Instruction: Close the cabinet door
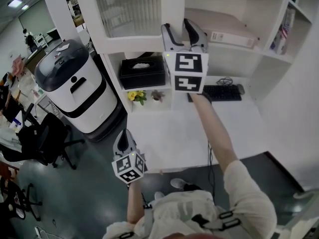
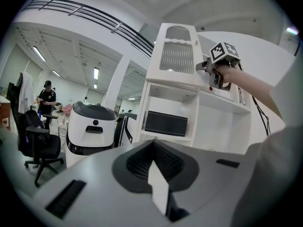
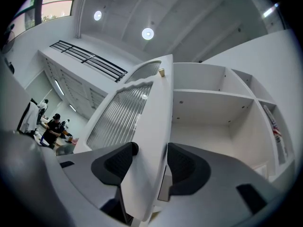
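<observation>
The white cabinet door [image 1: 129,9] with a ribbed glass panel stands swung open from the upper cabinet. My right gripper [image 1: 178,28] is raised to the door's free edge, and that edge runs between its two dark pads. In the right gripper view the door frame [image 3: 151,126] fills the gap of the right gripper [image 3: 150,160], with both pads against it. The left gripper view shows the door [image 2: 177,56] from the side, with the right gripper [image 2: 210,72] at it. My left gripper [image 1: 124,136] hangs low, well away from the cabinet, jaws together and nothing in them [image 2: 154,148].
Inside the cabinet the shelves [image 3: 213,93] show bare in the right gripper view. A black tissue box [image 1: 142,72] and small flowers [image 1: 137,96] sit in lower niches. A keyboard [image 1: 222,92] lies on the desk [image 1: 199,128]. A white wheeled machine [image 1: 75,83] and an office chair [image 1: 42,138] stand left.
</observation>
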`<state>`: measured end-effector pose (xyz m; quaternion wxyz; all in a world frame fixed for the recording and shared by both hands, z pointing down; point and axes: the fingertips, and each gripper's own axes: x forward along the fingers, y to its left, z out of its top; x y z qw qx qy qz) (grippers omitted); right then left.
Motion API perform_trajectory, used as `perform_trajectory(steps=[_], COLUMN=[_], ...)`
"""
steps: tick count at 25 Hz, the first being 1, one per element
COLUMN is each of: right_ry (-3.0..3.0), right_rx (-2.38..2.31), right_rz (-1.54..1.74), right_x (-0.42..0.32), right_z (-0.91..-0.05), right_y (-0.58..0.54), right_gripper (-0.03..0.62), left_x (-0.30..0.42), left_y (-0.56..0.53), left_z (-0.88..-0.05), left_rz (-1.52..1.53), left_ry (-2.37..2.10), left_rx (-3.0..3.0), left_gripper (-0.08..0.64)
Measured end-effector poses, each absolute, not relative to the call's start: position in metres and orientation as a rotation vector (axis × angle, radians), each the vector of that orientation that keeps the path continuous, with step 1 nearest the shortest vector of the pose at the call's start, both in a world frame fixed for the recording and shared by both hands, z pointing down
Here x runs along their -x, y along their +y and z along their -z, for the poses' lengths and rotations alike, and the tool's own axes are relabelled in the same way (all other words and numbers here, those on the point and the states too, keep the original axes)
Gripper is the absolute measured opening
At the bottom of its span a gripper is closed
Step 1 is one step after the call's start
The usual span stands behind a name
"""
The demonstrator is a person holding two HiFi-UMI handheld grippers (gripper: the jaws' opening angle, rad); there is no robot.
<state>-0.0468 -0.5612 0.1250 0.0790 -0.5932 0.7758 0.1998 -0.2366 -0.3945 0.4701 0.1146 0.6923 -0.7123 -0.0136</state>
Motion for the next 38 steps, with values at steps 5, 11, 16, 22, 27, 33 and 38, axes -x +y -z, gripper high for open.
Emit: perform_trajectory(steps=[5,11,16,22,27,33,38], right_ry=[2.329,2.289,2.317,2.33,2.337,2.339,2.336], right_rx=[1.809,1.851,1.851,1.856,1.86,1.86,1.861], right_rz=[-0.571,-0.649,-0.639,-0.589,-0.559,-0.527,-0.517], right_x=[0.046,0.046,0.048,0.043,0.042,0.036,0.033], right_z=[-0.127,-0.127,-0.132,-0.133,-0.132,-0.134,-0.134], right_y=[-0.56,-0.553,-0.55,-0.553,-0.56,-0.571,-0.58], right_gripper=[0.199,0.186,0.186,0.146,0.143,0.137,0.137], left_x=[0.235,0.237,0.239,0.237,0.237,0.236,0.239], left_y=[-0.392,-0.391,-0.389,-0.386,-0.386,-0.388,-0.39], left_z=[-0.472,-0.47,-0.47,-0.473,-0.472,-0.473,-0.476], left_rz=[0.042,0.051,0.058,0.055,0.052,0.051,0.043], left_ry=[-2.078,-2.076,-2.075,-2.07,-2.071,-2.074,-2.081], left_rx=[-2.036,-2.043,-2.043,-2.045,-2.041,-2.037,-2.021], left_gripper=[0.005,0.005,0.005,0.005,0.005,0.005,0.005])
